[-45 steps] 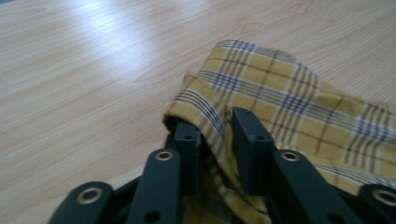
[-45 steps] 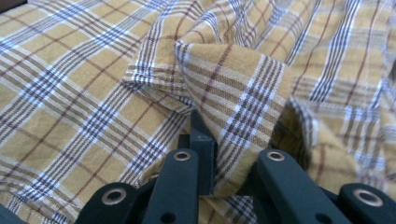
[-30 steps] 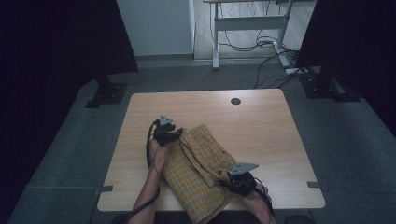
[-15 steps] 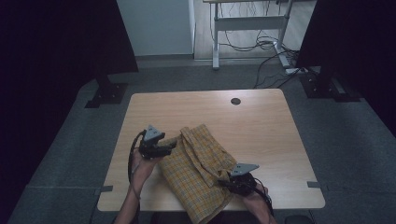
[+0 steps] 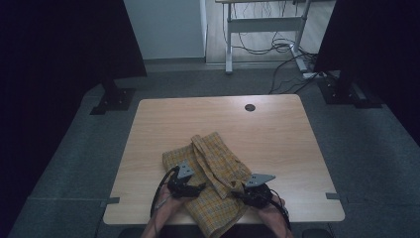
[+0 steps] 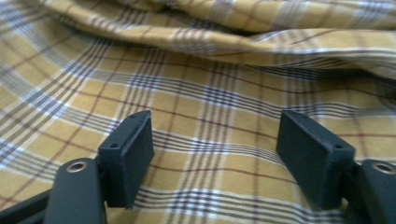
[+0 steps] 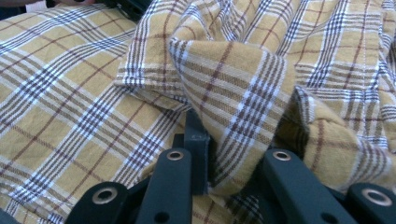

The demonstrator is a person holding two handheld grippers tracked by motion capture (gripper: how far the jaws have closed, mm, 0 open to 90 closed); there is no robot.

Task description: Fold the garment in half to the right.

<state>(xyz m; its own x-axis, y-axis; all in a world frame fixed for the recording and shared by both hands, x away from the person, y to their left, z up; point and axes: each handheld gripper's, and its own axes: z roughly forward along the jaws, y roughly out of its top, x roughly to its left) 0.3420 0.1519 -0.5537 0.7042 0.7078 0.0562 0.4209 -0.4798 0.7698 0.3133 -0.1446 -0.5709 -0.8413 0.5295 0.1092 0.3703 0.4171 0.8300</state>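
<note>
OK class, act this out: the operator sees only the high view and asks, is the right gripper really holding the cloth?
Observer: Yes. The right gripper view shows the right gripper shut on a raised fold of the cloth.
Operator: And the left one?
Observer: In its own view the left gripper is open, its jaws having just been opening. Flat cloth lies beyond the pads and nothing is pinched.
Operator: Any edge near the right jaws?
Observer: A stitched hem lies just left of the pinched fold in that view.
</note>
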